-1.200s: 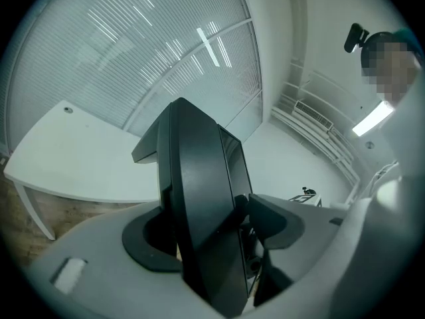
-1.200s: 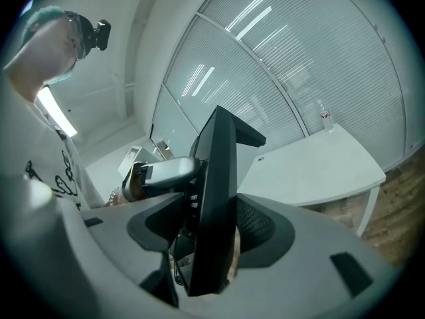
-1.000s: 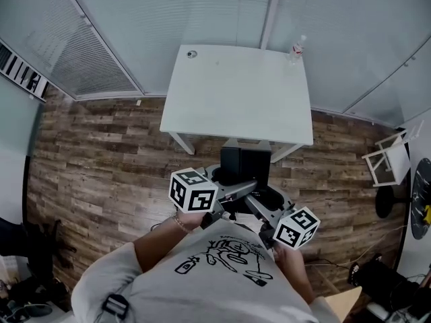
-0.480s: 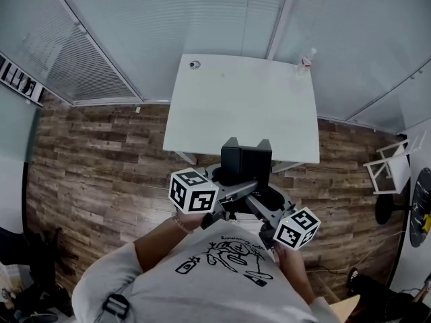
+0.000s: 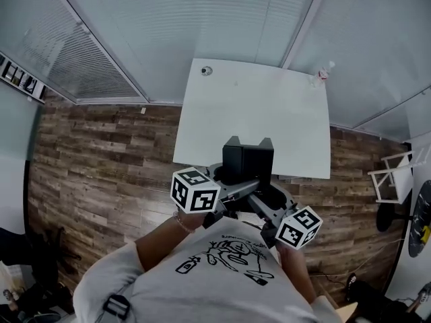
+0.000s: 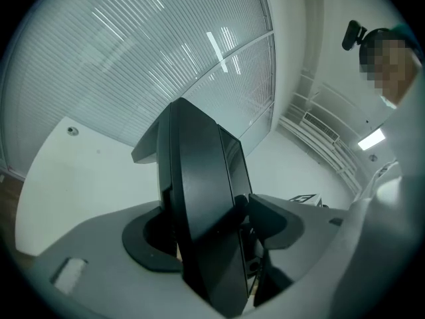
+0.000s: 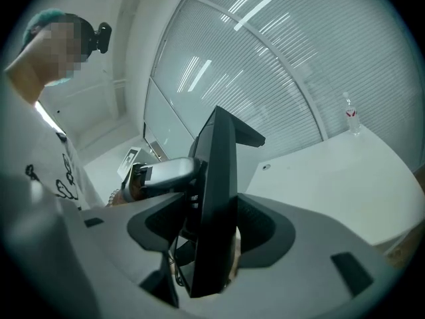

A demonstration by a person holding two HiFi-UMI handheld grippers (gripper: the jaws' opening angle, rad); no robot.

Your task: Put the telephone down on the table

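Glass walls with slatted blinds (image 5: 202, 25) close off the far side of the room, over a floor of dark wood planks (image 5: 101, 160). A white table (image 5: 269, 113) stands against the glass, and a white chair (image 5: 394, 180) is well off to the right; only the head view takes in the floor and the chair.

The person's pale T-shirt (image 5: 222, 274) carries a black drawing with a line of lettering above it, too small to read.

The telephone (image 5: 248, 161), a black slab-like unit, is held upright in the air over the table's near edge, not resting on the top. The left gripper (image 5: 232, 188) has its jaws clamped on one side of it and the right gripper (image 5: 264, 197) on the other, each set fairly wide by the body they pinch. The left gripper view shows the telephone (image 6: 199, 205) edge-on between that gripper's (image 6: 206, 241) dark pads. The right gripper view shows the telephone (image 7: 216, 178) pinched likewise by the right gripper (image 7: 212, 234).

Each marker cube (image 5: 195, 190) bears black-and-white squares, no words.

A clear bottle (image 5: 328, 70) stands at the table's far right corner; the right gripper view shows a red band on it (image 7: 350, 116). A small round fitting (image 5: 206, 70) sits at the far left corner.
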